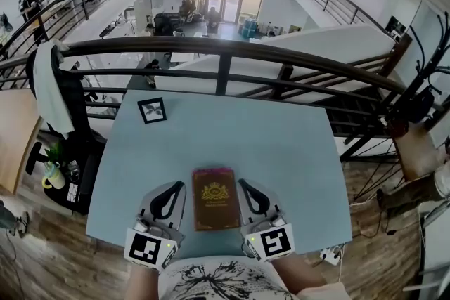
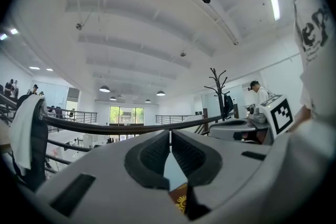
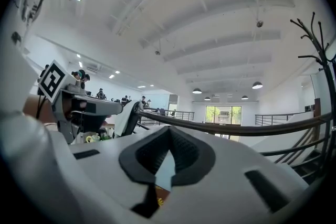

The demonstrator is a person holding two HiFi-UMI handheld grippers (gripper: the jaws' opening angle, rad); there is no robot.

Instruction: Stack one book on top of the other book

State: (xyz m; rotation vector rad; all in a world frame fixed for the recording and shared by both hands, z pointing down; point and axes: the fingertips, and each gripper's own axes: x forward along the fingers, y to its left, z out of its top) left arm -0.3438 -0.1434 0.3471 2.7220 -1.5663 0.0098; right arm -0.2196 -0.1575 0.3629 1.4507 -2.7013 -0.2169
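A brown book [image 1: 214, 198] with a gold emblem lies flat near the front edge of the pale blue table [image 1: 288, 151]. I cannot tell whether a second book lies under it. My left gripper [image 1: 176, 186] hangs just left of the book, jaws shut with nothing between them. At the book's right side my right gripper [image 1: 244, 184] is likewise shut and empty. Neither one touches the book. In the left gripper view, the shut left gripper [image 2: 170, 134] shows a sliver of the book [image 2: 181, 202] below it. In the right gripper view, the book [image 3: 160, 198] shows under the shut right gripper [image 3: 169, 131].
A small black-and-white marker card [image 1: 152, 110] lies at the table's far left. A dark railing [image 1: 225, 49] runs just beyond the table's far edge, with a drop to a lower floor behind it. A coat rack [image 1: 422, 102] stands to the right.
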